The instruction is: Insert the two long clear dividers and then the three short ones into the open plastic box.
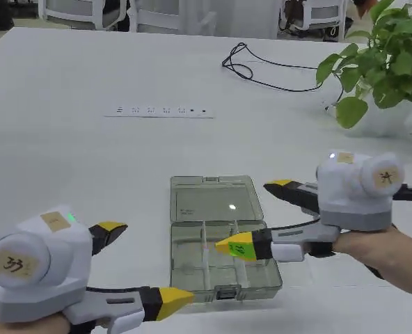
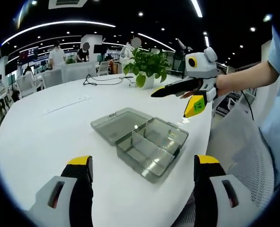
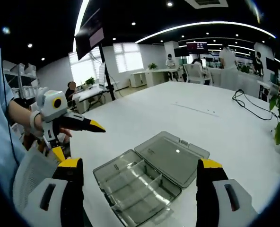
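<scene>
Left gripper (image 1: 159,261) cut off by frame; dividers (image 1: 204,240) in box (image 1: 173,268) barely discernible.

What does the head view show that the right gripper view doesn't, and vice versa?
The head view adds the white housing of the right tongs, open, and the hand holding them. The right gripper view adds ceiling light strips, people at far desks and a pale blue sleeve. Both share the open clear grey plastic box with clear dividers inside, the yellow-tipped left tongs, open, the black cable and the white table.
</scene>
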Motion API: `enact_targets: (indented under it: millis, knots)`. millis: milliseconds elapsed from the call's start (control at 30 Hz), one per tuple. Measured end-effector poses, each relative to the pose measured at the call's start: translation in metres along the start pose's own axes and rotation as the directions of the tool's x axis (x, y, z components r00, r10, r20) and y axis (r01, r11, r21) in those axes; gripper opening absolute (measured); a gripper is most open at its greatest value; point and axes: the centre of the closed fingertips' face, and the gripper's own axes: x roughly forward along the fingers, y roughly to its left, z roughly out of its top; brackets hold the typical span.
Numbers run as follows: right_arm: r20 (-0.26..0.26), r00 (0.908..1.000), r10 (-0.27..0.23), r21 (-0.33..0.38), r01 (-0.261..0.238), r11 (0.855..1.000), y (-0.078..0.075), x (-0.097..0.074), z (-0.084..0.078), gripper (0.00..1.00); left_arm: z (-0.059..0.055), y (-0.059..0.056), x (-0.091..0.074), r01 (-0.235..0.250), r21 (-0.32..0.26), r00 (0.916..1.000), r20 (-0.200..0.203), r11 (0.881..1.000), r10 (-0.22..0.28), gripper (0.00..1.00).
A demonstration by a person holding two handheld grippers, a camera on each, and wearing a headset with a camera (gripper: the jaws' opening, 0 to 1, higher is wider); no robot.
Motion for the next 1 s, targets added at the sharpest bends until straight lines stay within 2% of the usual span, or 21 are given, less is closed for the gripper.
enact_targets:
  millis: [200,233,400,567,767,1000]
  knots:
    - [-0.017,0.9998,0.008,-0.003,-0.008,1.0,-0.002,-0.02,-0.012,1.0,0.002,-0.002,-0.001,-0.022,-0.003,0.9997,0.001,1.0,0.022,0.9]
    - [-0.018,0.9998,0.002,-0.023,-0.003,1.0,-0.004,-0.025,-0.015,1.0,0.003,-0.002,-0.002,-0.028,-0.004,0.9996,0.002,1.0,0.028,0.9]
    - [-0.056,0.9984,0.006,-0.047,-0.008,0.999,-0.007,-0.038,-0.028,1.0,0.006,-0.006,-0.002,-0.039,-0.007,0.9992,0.01,0.999,0.039,0.9]
    - [-0.087,0.9962,0.006,-0.073,-0.012,0.997,-0.012,-0.051,-0.035,1.0,0.009,-0.01,-0.001,-0.041,-0.003,0.9991,0.013,0.999,0.041,0.9]
    - [-0.132,0.9911,0.014,-0.118,-0.03,0.993,-0.016,-0.063,-0.044,1.0,0.013,-0.013,-0.001,-0.043,0.006,0.9989,0.016,0.999,0.043,0.9]
    - [-0.183,0.9827,0.028,-0.13,-0.053,0.99,-0.02,-0.066,-0.055,1.0,0.016,-0.013,0.0,-0.048,0.012,0.9986,0.022,0.999,0.048,0.9]
